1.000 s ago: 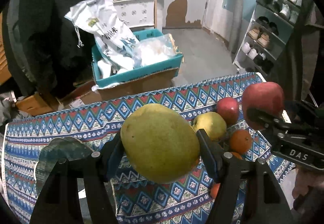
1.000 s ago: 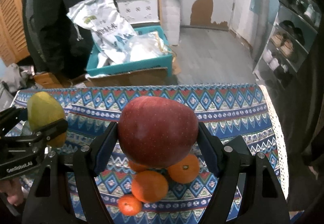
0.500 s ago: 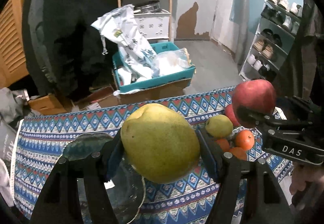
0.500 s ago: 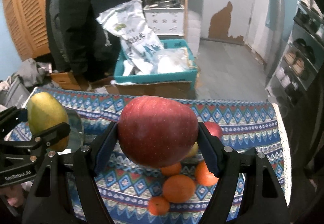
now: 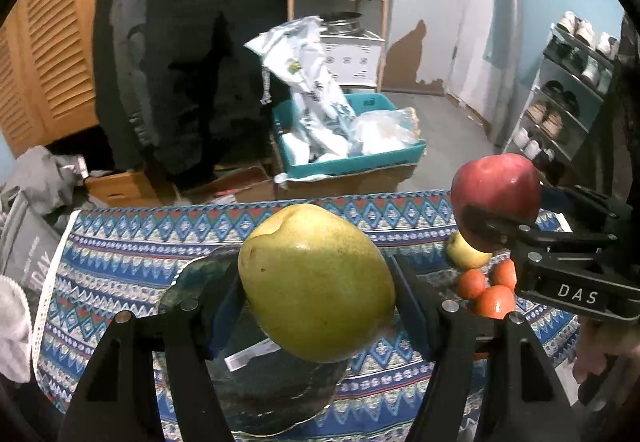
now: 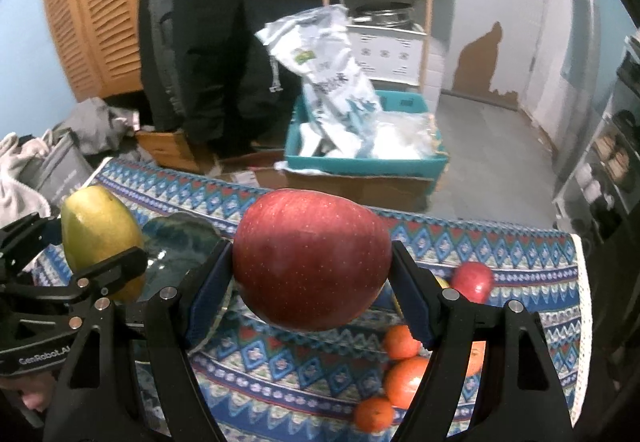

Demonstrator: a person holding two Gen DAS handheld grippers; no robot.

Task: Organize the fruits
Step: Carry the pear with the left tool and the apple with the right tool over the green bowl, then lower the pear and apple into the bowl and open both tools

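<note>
Left tool (image 5: 318, 306): closed on 1 yellow-green pear (image 5: 316, 282), pads pressing its 2 flanks, fruit held clear of the counter (image 5: 120, 242). The pear's long axis runs roughly across the jaws, stem end tilted up and left.

Dark glazed plate (image 5: 188, 282): lies on the patterned cloth directly below and slightly left of the left tool. This is the governing relation: the pear hangs over the plate, so the left hand is nearer to it. Judged next move: lower the pear straight down onto the plate.

Right tool (image 6: 310, 296): closed on 1 red apple (image 6: 312, 258), gripped across its width and held above the counter. From this tool the plate (image 6: 176, 242) lies to the left, behind the left tool (image 6: 92, 274); the apple must travel left to reach it.

Remaining fruit: oranges (image 6: 404, 374), 1 small red apple (image 6: 472, 280) and 1 yellow fruit (image 5: 464, 252) rest on the cloth at the right, below the right tool.
</note>
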